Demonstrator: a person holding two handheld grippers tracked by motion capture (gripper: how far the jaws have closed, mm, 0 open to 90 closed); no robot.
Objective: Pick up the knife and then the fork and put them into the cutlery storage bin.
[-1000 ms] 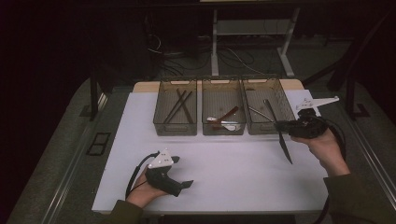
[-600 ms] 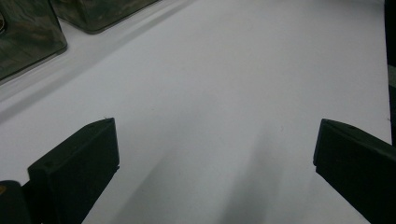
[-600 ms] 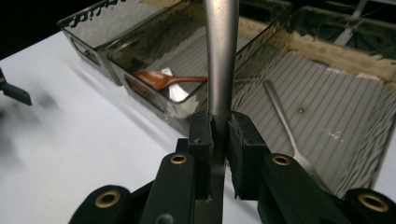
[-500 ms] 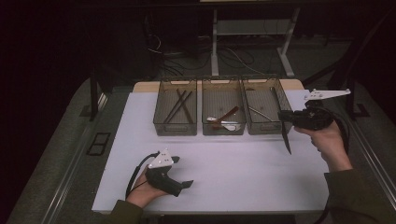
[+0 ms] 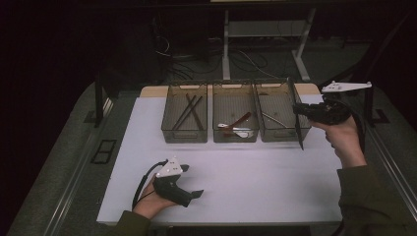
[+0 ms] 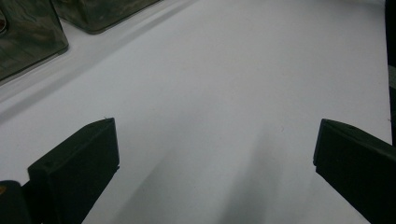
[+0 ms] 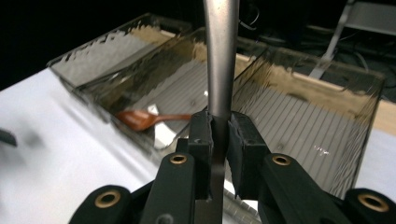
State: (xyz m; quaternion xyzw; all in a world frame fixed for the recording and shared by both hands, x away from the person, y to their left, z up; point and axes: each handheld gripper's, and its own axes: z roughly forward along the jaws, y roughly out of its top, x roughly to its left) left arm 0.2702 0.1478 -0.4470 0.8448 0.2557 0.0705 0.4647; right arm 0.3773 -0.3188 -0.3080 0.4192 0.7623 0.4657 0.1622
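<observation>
Since the earlier frame we see our right gripper (image 5: 298,110) raised beside the rightmost bin (image 5: 280,114), clamping a metal utensil (image 7: 221,60) upright. Our left gripper (image 5: 193,195) rests spread wide on the white table (image 5: 255,187), dark floor around.

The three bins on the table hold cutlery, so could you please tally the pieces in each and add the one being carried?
Left bin: 2 chopsticks
Middle bin: 2 spoons
Right bin: 1 utensil
Right tool: 1 knife
Total: 6
</observation>
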